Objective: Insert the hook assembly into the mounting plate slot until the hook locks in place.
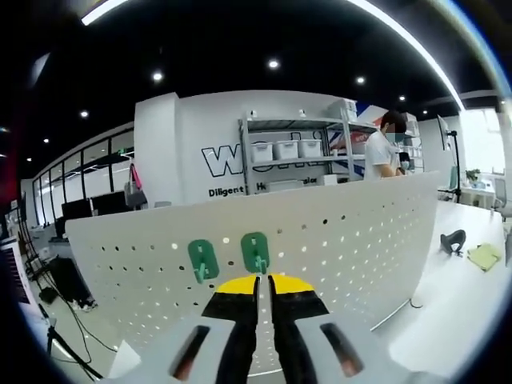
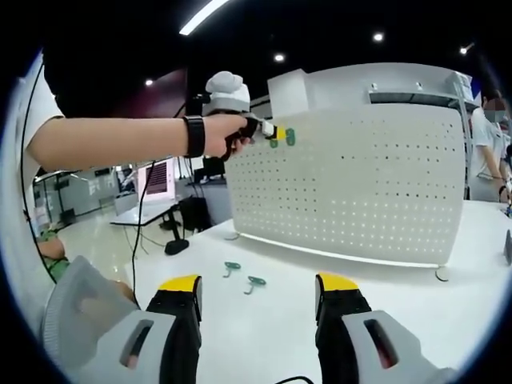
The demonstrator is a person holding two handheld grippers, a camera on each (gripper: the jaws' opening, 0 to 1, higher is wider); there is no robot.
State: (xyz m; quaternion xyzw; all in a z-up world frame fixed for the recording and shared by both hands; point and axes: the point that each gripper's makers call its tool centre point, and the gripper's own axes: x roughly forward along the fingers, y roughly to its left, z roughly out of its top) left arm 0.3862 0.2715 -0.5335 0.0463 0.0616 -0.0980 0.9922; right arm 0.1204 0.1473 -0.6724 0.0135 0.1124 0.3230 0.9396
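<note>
Left tongs at the pegboard, right tongs waiting over the desk.

The left tongs (image 1: 265, 282), pressed together, meet a green hook (image 1: 255, 252) on the white pegboard (image 2: 352, 180); a second mounted hook (image 1: 202, 260) sits beside it. The right tongs (image 2: 258, 290) gape empty above two loose hooks (image 2: 243, 275) on the desk (image 2: 416, 296).

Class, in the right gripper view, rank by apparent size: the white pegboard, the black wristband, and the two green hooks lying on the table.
1. White pegboard, by far the largest.
2. Black wristband.
3. The two green hooks on the table: they look alike, so no ranking between them.
</note>
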